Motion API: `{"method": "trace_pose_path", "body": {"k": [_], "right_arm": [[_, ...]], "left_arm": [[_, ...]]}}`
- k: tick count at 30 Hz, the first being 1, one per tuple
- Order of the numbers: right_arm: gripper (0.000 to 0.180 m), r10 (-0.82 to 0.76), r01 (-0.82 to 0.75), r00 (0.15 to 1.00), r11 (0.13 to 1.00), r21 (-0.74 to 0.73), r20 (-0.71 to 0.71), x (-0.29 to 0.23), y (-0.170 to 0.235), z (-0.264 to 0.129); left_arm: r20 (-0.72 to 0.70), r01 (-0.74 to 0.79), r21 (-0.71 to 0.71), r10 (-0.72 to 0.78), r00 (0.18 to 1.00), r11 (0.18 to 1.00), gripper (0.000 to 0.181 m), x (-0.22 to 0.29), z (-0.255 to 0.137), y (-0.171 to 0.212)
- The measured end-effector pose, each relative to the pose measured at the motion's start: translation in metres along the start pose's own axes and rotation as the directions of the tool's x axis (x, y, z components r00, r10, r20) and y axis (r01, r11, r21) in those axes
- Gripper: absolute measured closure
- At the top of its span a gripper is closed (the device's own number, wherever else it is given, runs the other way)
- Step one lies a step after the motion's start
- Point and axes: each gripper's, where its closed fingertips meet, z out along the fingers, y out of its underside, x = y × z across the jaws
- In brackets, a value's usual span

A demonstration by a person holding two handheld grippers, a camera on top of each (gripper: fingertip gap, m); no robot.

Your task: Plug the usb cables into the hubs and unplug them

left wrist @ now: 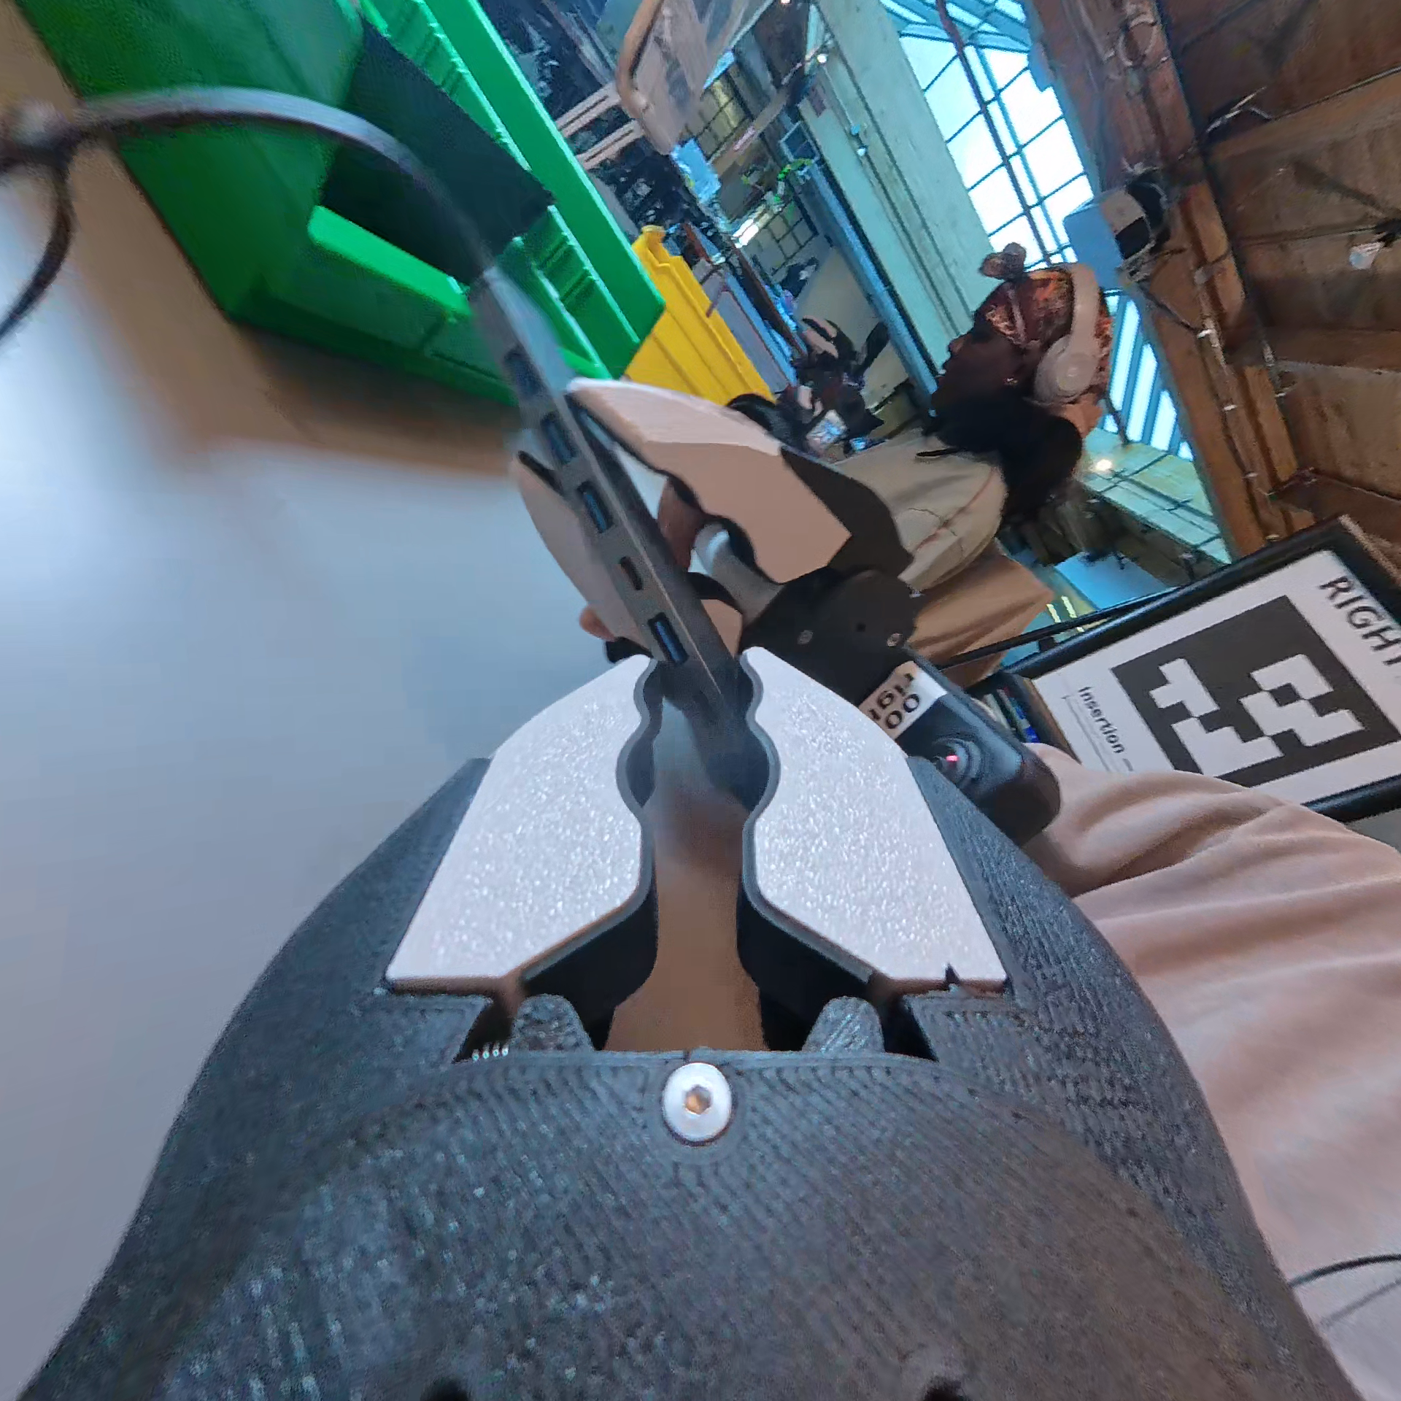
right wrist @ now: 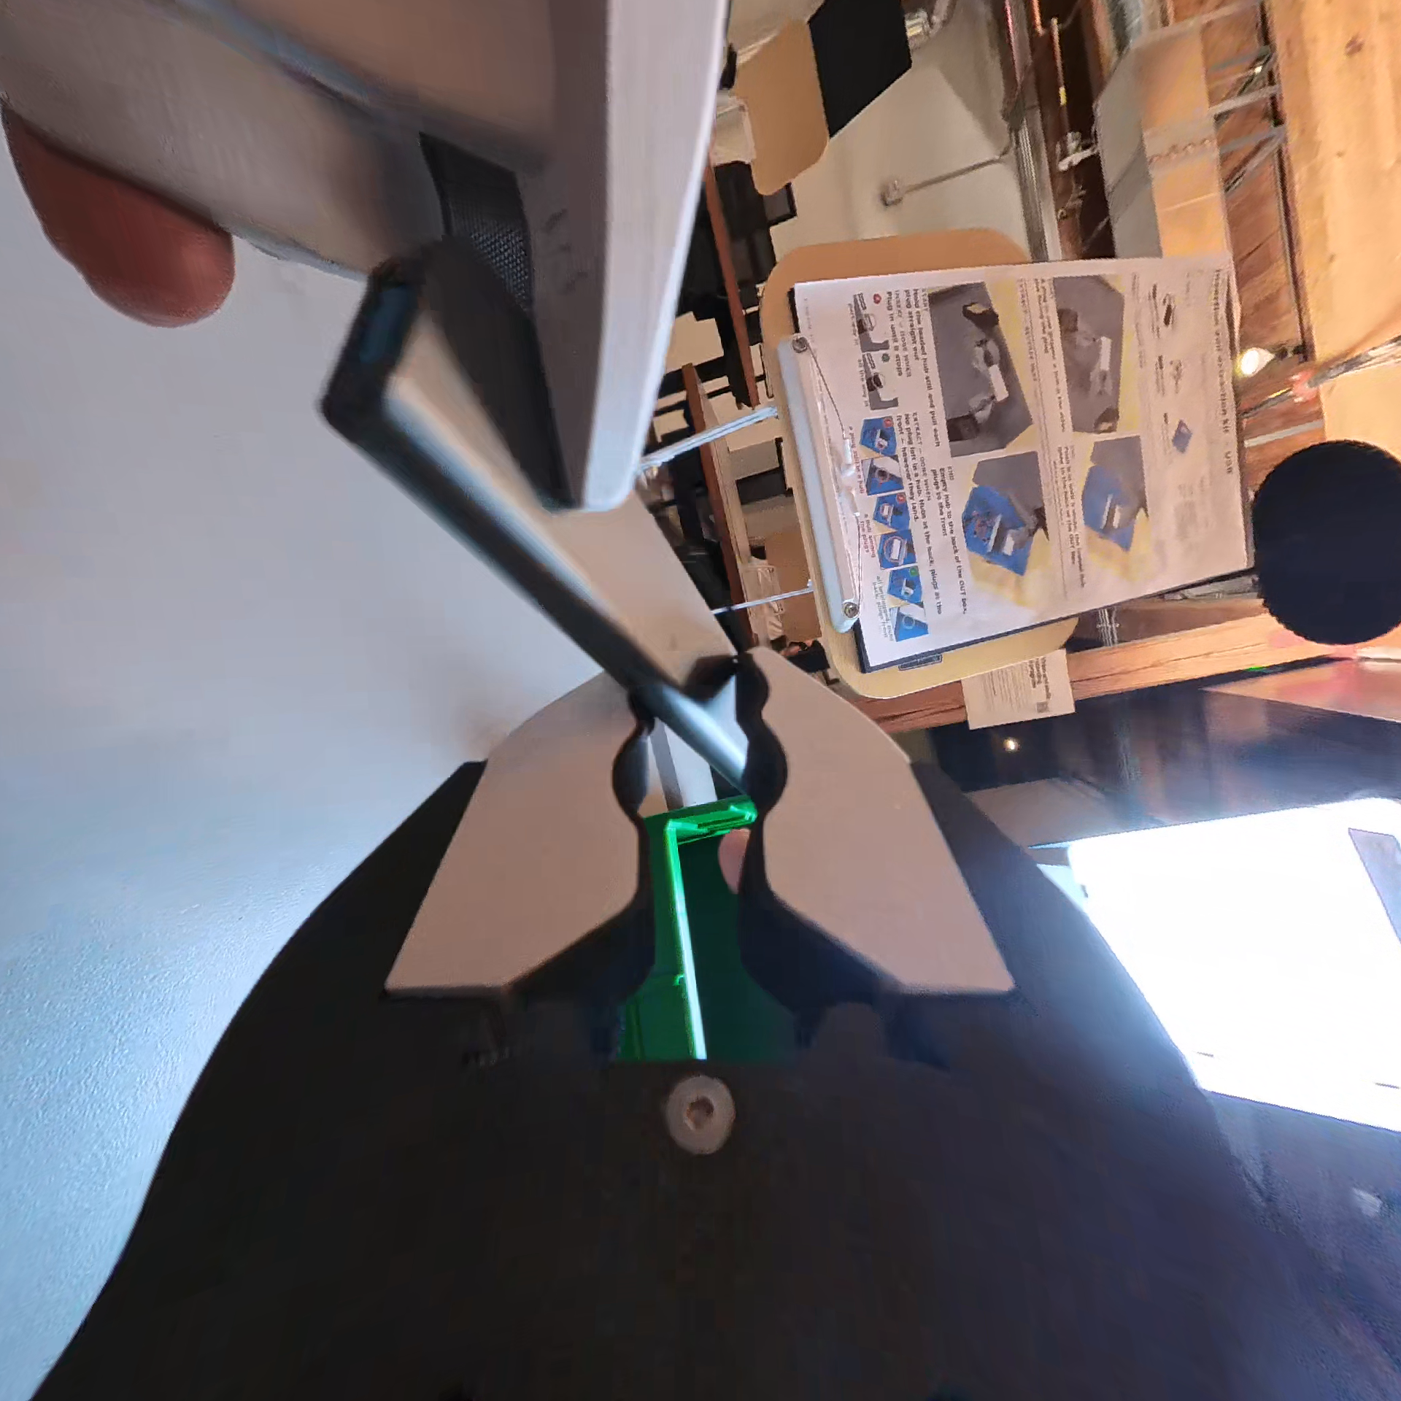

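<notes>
- At far left, a black cable [left wrist: 227, 114] trails from the hub's far end over the table [left wrist: 227, 606], ahead of a green bin [left wrist: 250, 189].
- At centre, your left claw [left wrist: 694, 705] pinches the near end of the grey hub [left wrist: 591, 485], lifted edge-on.
- At right, your right claw [left wrist: 606, 470] clamps the same hub [right wrist: 531, 553] mid-body.
- Risk, as judged: no plug is in hand; opposed pulls could twist the hub free or snag the cable.

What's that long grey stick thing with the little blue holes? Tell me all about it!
It's the USB hub, a slim dark grey bar that looks like metal, with blue ports in a row along one edge, all empty. A black cable leaves its far end. It's tilted above the white table, pinched by both the left gripper and right gripper.
</notes>
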Motion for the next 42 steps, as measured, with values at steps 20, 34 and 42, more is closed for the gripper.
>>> {"method": "trace_pose_path", "body": {"k": [20, 34, 42], "right_arm": [[0.169, 0.592, -0.797, 0.598, 0.507, 0.327, 0.54, 0.046, -0.052, -0.064], [0.169, 0.404, -0.862, 0.451, 0.429, 0.271, 0.796, 0.012, -0.092, -0.093], [0.153, 0.34, -0.691, 0.601, 0.676, 0.256, 0.724, -0.021, -0.085, -0.081]], "left_arm": [[0.138, -0.761, -0.067, 0.762, 0.633, 0.645, 0.139, 0.011, -0.049, -0.046], [-0.138, -0.907, -0.282, 0.922, 0.362, 0.314, 0.17, 0.031, -0.019, 0.028], [-0.169, -0.887, -0.451, 0.966, 0.195, 0.1, 0.17, -0.003, -0.037, 0.032]]}}
